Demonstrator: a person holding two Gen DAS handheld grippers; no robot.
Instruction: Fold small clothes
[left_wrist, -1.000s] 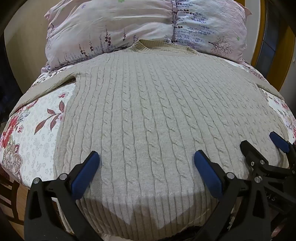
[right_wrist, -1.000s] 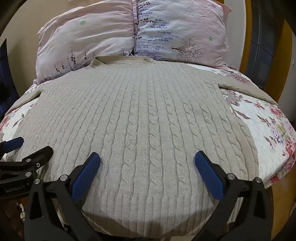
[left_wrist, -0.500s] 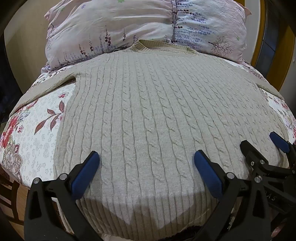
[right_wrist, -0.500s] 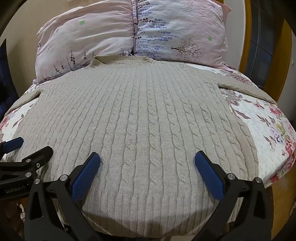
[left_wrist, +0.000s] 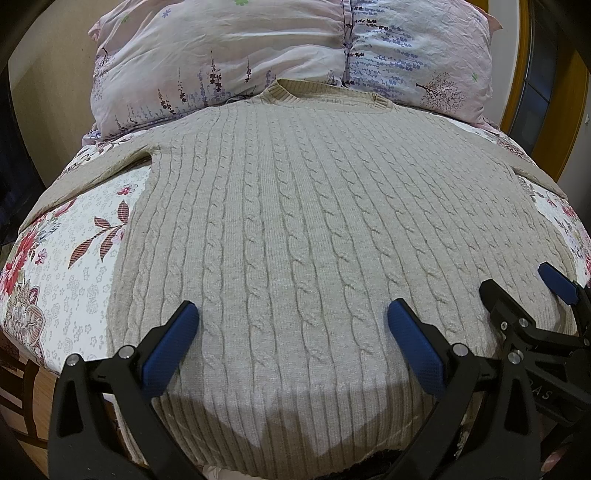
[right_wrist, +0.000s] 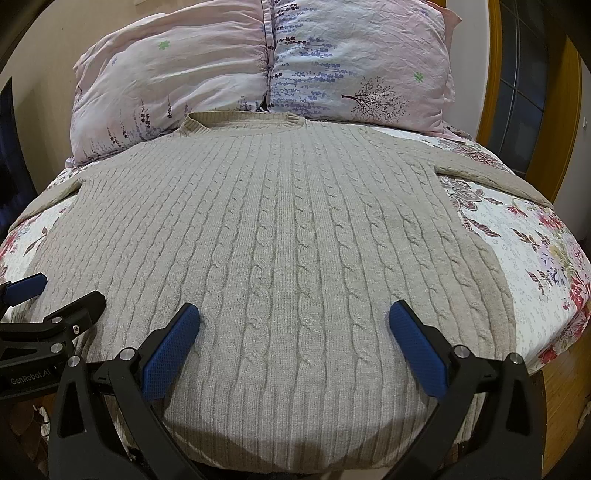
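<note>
**Cable-knit sweater spread flat on a floral bed, both grippers wide at the hem**

Floral bedsheet (left_wrist: 74, 266) in white with red blossoms and striped leaves covers the bed and shows on both sides of the garment, at 9 o'clock in the left wrist view and at 3 o'clock in the right wrist view. Wooden flooring shows below the mattress edge at 4 o'clock in the right wrist view.

Across most of the sheet lies the beige cable-knit sweater (left_wrist: 314, 221), flat and face up, its ribbed hem nearest the cameras at 6 o'clock and its round collar (right_wrist: 243, 122) at 12 o'clock. Its sleeves stretch outward: one runs toward 9 o'clock in the left wrist view, the other toward 3 o'clock in the right wrist view.

Two pale pink pillows (right_wrist: 177, 74) printed with purple sprigs and small trees stand side by side behind the collar, which touches their lower edge.

At 6 o'clock, the left gripper (left_wrist: 291, 343) hangs over the hem area with its blue-padded fingers (left_wrist: 170, 347) spread wide and nothing between them. The right gripper (right_wrist: 295, 345) sits just beside it, likewise spread wide over the knit and gripping nothing; whether either one's pads touch the fabric cannot be told. Each gripper appears at the edge of the other's view, at 4 o'clock and 8 o'clock respectively.
</note>
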